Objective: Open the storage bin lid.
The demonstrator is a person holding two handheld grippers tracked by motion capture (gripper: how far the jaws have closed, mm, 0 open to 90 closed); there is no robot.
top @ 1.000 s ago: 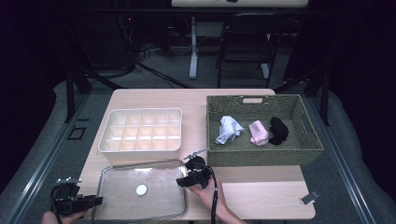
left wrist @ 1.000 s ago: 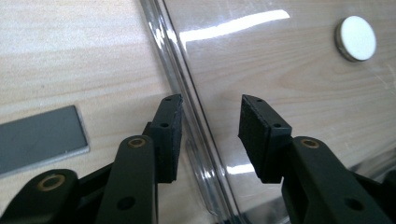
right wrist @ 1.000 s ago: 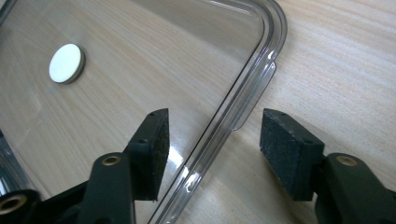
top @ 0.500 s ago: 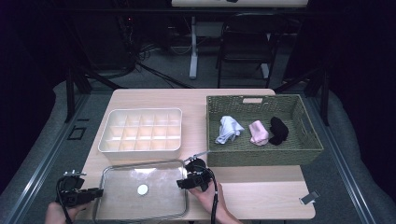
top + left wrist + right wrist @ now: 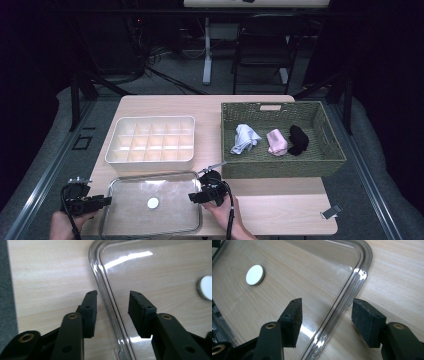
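A clear plastic lid [image 5: 130,200] lies flat at the table's front, with a small white disc [image 5: 152,203] on its middle. My left gripper [image 5: 102,201] is at the lid's left edge. In the left gripper view the jaws [image 5: 112,296] straddle the clear rim [image 5: 105,287] without touching it, and they have just been opening. My right gripper [image 5: 194,197] is at the lid's right edge. Its jaws [image 5: 327,303] stand either side of the rim [image 5: 359,275] with gaps showing, and have also just been opening. The disc [image 5: 255,275] lies beyond them.
A white box of several compartments [image 5: 150,140] stands just behind the lid. A woven basket [image 5: 330,150] at the right holds a pale blue sock roll [image 5: 245,138], a pink one [image 5: 276,141] and a black one [image 5: 298,139]. A small clip [image 5: 331,211] lies near the front right corner.
My left gripper has edged a little forward along the lid's left edge. The right gripper has kept its place.
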